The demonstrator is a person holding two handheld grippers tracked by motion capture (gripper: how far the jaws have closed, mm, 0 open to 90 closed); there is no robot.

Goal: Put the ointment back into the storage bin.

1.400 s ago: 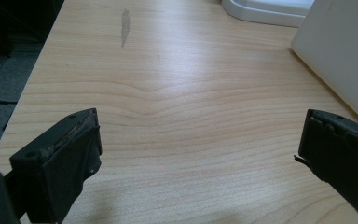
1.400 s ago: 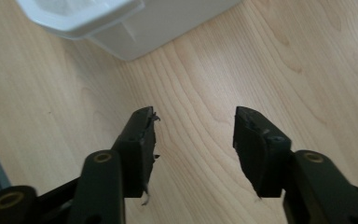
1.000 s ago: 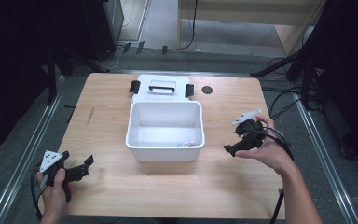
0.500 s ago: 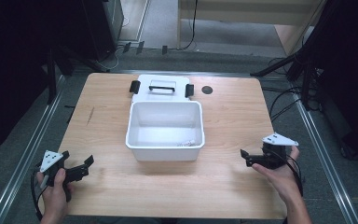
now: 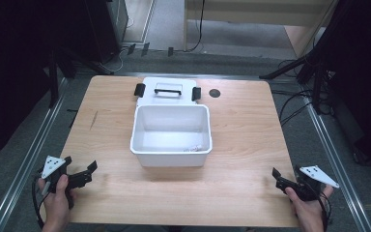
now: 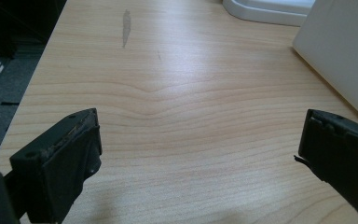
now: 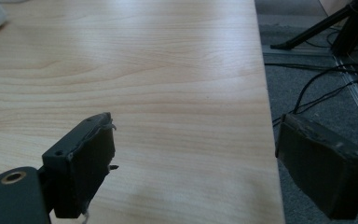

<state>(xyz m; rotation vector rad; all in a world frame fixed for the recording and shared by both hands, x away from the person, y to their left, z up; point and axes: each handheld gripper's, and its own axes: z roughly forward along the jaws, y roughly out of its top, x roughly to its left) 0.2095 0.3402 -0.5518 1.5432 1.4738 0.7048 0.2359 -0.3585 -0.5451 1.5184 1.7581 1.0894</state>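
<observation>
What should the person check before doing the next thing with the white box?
1. Left gripper empty, jaws apart: ok.
2. Right gripper empty, jaws apart, just been closing a little: ok.
3. White box open on top: ok.
4. Lid lying behind the box, latches free: ok.
5. Small thing in the box, what it is: cannot tell.
6. Table between right gripper and box bare: ok.

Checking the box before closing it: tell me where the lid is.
In the high view the lid lies flat at the table's far middle, just behind the open white box.
</observation>
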